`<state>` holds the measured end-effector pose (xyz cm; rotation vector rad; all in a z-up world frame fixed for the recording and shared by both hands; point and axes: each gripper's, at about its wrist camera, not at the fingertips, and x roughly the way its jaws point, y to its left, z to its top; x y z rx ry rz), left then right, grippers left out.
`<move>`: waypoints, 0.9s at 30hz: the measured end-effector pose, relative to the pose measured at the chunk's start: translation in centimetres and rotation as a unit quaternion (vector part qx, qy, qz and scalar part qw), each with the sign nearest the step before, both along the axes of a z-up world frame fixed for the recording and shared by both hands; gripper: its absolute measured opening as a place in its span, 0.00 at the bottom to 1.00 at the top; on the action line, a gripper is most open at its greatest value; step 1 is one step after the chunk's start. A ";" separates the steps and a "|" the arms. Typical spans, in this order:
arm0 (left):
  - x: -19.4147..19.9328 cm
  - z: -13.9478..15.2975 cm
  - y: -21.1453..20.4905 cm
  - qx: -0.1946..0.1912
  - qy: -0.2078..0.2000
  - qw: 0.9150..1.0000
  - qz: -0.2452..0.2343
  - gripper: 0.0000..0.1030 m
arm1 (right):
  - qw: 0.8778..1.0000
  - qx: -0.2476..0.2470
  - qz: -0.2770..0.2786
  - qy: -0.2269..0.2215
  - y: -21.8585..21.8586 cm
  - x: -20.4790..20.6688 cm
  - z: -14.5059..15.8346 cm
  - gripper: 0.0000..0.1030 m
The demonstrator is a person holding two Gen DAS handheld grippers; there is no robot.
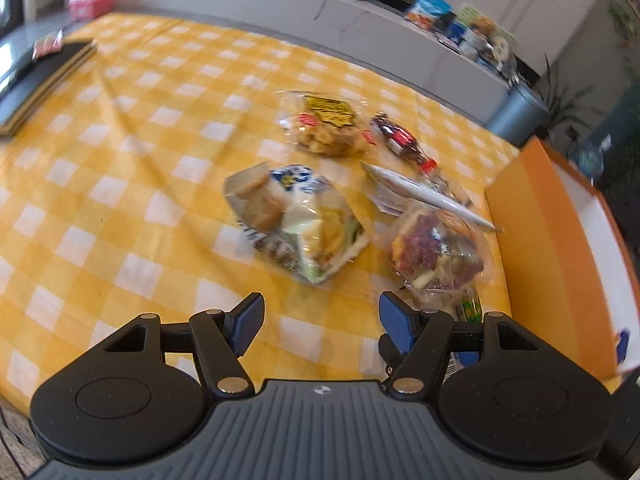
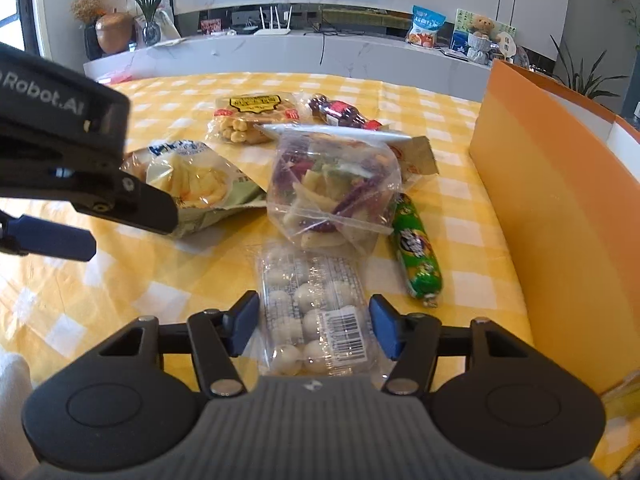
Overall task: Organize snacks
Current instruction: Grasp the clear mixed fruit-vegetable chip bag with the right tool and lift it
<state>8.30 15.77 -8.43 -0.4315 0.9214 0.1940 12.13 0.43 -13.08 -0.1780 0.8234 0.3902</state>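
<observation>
On the yellow-checked bench (image 2: 120, 300), close to the near edge, a clear tray of white round sweets (image 2: 314, 312) lies between the two blue pads of the right hand-held gripper (image 2: 314, 322). The pads stand just beside the tray's long sides; a narrow gap shows at each side, so they do not seem to press it, though the wrapper's edge makes this hard to judge. Just behind the tray stands a clear zip bag of mixed vegetable chips (image 2: 332, 184), and to its right a green sausage-shaped snack (image 2: 416, 256) lies lengthwise, touching the bag's corner. Left of the bag rests a pale green chip packet (image 2: 200, 188); farther back are a clear pack of yellow twisted biscuits (image 2: 252, 118) and a small dark red bottle (image 2: 344, 114) lying on its side. An orange box (image 2: 532, 200) with a white inside stands along the bench's right edge, near the sausage but apart from it.

The left hand-held gripper (image 1: 320, 320) hangs above bare cloth in front of the chip packet (image 1: 304, 220), its blue pads spread wide with nothing between them; the picture from it is blurred. In the right wrist view its black body (image 2: 80, 152) reaches in from the left, over the chip packet's near end.
</observation>
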 end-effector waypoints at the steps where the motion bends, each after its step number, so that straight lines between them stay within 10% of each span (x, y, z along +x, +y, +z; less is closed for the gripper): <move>1: 0.0 0.2 -0.6 0.011 -0.003 1.000 -0.008 0.75 | 1.000 0.001 -0.001 0.003 -0.3 0.0 0.0 0.57; 12: 2.9 2.5 -5.9 0.102 -0.023 0.991 -0.080 0.79 | 0.999 0.031 -0.003 0.007 -1.2 0.2 -0.3 0.58; 27: 11.0 0.6 -7.0 0.083 0.135 0.974 -0.163 0.79 | 0.999 0.053 -0.006 0.011 -1.6 0.4 -0.5 0.59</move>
